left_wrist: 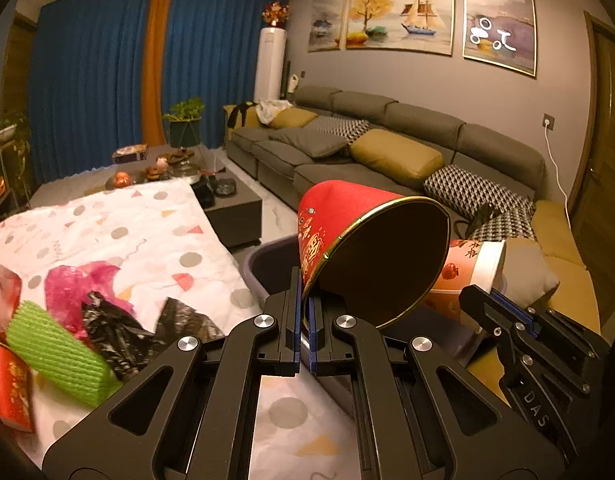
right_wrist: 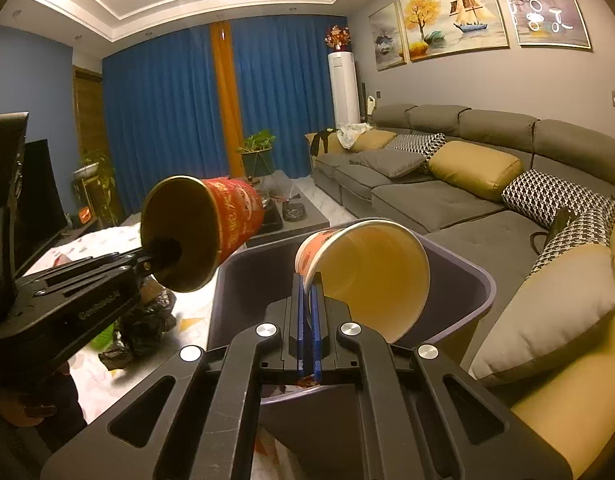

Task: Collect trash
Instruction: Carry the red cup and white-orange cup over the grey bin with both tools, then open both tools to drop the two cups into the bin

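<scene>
My left gripper [left_wrist: 306, 300] is shut on the rim of a red paper cup [left_wrist: 347, 236] with gold lining, held tilted over the grey trash bin [left_wrist: 259, 264]. My right gripper [right_wrist: 307, 280] is shut on the rim of a white-lined paper cup [right_wrist: 367, 268] with red fruit print, held over the same bin [right_wrist: 483, 280]. The right gripper [left_wrist: 503, 300] and its cup [left_wrist: 467, 264] also show in the left wrist view. The left gripper [right_wrist: 163, 256] and red cup [right_wrist: 231, 216] show at the left of the right wrist view.
A table with a patterned white cloth [left_wrist: 127, 232] holds a green corrugated piece [left_wrist: 55, 352], black crumpled plastic [left_wrist: 119, 332], a pink scrap [left_wrist: 71, 280] and a red packet [left_wrist: 7, 388]. A grey sofa [left_wrist: 387, 152] with cushions runs along the right. A dark coffee table [left_wrist: 231, 208] stands beyond.
</scene>
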